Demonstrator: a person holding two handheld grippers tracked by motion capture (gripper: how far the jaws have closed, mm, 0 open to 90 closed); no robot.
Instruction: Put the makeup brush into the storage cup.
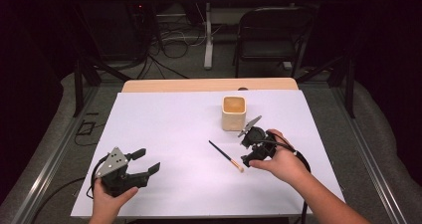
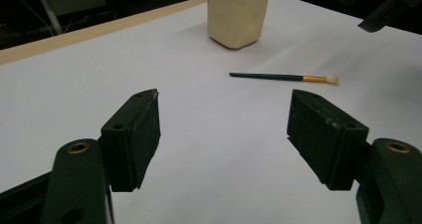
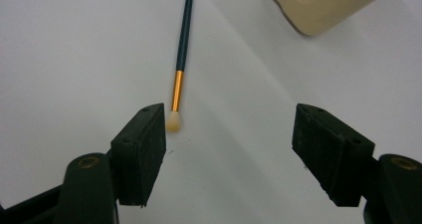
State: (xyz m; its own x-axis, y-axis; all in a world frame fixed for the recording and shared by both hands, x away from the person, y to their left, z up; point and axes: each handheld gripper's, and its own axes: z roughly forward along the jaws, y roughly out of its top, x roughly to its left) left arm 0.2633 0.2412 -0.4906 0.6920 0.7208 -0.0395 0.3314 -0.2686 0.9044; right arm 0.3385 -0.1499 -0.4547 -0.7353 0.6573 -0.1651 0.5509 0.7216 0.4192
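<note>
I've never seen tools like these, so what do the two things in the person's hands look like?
Both are black two-jaw grippers, the left gripper and the right gripper, with thick rectangular black pads and brass-coloured rivets. Each carries a grey three-cornered plate dotted with holes and trails a black cable. The forearms are bare, without sleeves.

Dim, dark surroundings; white table cover [image 1: 164, 134] evenly lit, soft shadows, slightly blurry
</note>
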